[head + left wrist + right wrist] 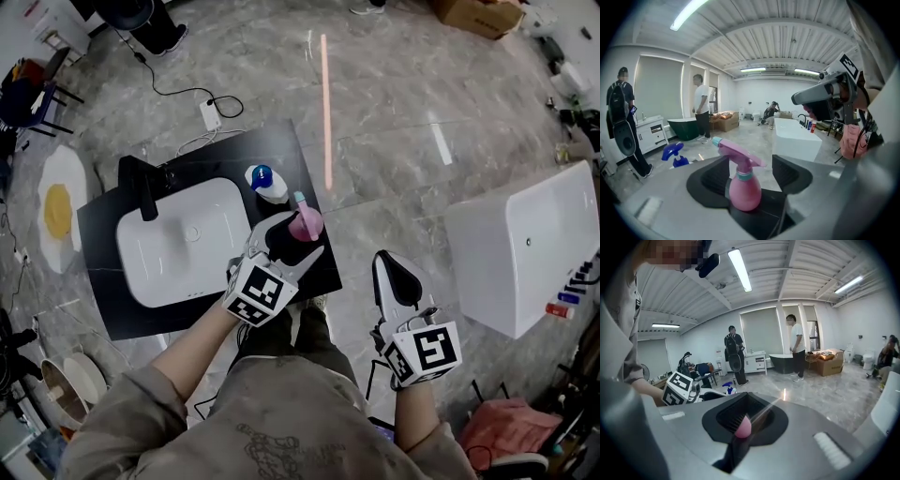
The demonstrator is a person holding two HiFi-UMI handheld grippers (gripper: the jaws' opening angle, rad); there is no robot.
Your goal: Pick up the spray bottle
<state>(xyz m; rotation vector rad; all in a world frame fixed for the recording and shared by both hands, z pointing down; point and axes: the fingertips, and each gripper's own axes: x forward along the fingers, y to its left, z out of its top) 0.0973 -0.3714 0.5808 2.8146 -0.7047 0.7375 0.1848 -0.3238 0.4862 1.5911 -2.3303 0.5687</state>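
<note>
Head view shows the pink spray bottle [306, 224] upright on the black table [103, 220], right of the sink [178, 246], with a blue-capped bottle [267, 183] just beyond it. Left tool [296, 236] stands wide around the spray bottle, its right pad apart from it. Right tool [388, 262], narrow, hangs off the table; a small pink shape in its slit is unclear.

Left gripper [292, 242]: forearm [192, 352] reaching forward and right, jaws apart, not clamped. Right gripper [395, 270]: held lower and to the right on a short bent arm, pointing forward, jaws closed together.
</note>
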